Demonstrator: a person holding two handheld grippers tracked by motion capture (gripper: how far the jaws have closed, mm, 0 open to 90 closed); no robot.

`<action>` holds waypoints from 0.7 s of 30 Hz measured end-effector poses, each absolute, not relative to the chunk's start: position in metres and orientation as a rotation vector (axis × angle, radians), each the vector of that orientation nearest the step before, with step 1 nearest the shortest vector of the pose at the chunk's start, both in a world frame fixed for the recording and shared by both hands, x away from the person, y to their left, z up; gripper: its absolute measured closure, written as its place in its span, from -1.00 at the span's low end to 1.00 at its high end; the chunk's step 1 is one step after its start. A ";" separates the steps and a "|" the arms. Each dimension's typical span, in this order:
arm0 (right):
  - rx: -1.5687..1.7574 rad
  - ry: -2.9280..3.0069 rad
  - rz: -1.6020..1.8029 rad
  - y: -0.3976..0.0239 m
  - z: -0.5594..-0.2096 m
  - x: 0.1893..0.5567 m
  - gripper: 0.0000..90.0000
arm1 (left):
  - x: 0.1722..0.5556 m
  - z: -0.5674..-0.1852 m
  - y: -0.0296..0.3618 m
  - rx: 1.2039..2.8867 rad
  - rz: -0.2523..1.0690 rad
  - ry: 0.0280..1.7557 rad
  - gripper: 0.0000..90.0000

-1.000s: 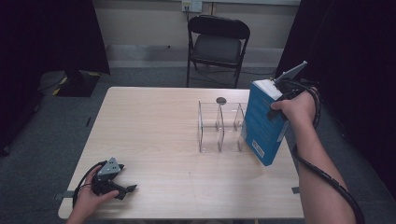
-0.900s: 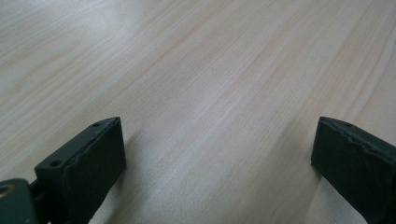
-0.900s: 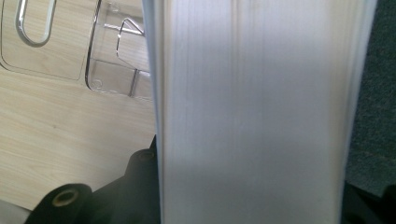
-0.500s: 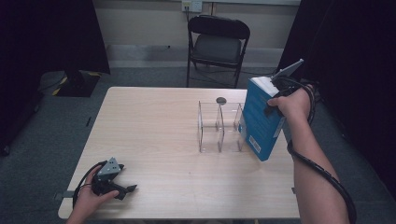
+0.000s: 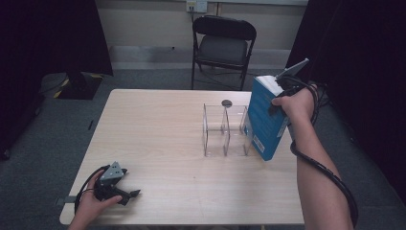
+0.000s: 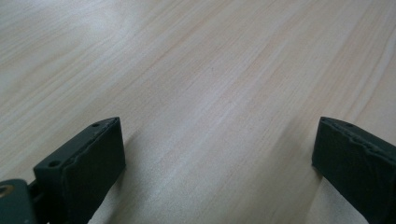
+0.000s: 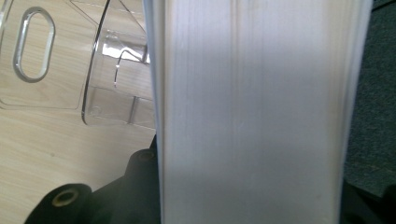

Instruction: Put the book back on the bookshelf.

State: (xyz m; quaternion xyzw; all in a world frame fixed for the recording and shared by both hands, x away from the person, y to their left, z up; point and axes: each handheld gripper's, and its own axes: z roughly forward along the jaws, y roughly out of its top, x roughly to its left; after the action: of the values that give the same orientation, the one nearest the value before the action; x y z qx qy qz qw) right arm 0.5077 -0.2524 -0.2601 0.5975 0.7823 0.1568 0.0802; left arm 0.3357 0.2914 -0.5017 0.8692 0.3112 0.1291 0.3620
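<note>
right gripper (image 5: 281,96) clamps the book (image 5: 266,120) by its top, upright and tilted just right of the rack (image 5: 225,129), likely to line it up with a slot; left gripper (image 5: 125,193) idles wide open, well left of rack

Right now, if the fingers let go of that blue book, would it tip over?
Probably yes: the blue book leans, with its low corner near the table edge. It looks thick and stiff, so likely heavy. The clear rack beside it might catch it.
</note>
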 end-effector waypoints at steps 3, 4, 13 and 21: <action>1.796 2.330 0.474 -0.252 -0.266 0.509 0.37 | 0.336 -0.502 0.291 2.238 0.332 0.802 -0.96; 1.798 2.326 0.481 -0.251 -0.268 0.509 0.37 | 0.336 -0.502 0.292 2.238 0.332 0.801 -0.95; 1.776 2.330 0.495 -0.255 -0.283 0.495 0.36 | 0.336 -0.502 0.291 2.239 0.333 0.801 -0.96; 1.761 2.329 0.510 -0.261 -0.291 0.481 0.34 | 0.336 -0.502 0.291 2.234 0.330 0.812 -0.98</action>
State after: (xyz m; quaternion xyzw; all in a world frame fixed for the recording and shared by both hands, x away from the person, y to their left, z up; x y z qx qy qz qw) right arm 0.4807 -0.2605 -0.2909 0.5918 0.7826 0.1714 0.0888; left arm 0.3361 0.2905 -0.5022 0.8676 0.3154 0.1283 0.3625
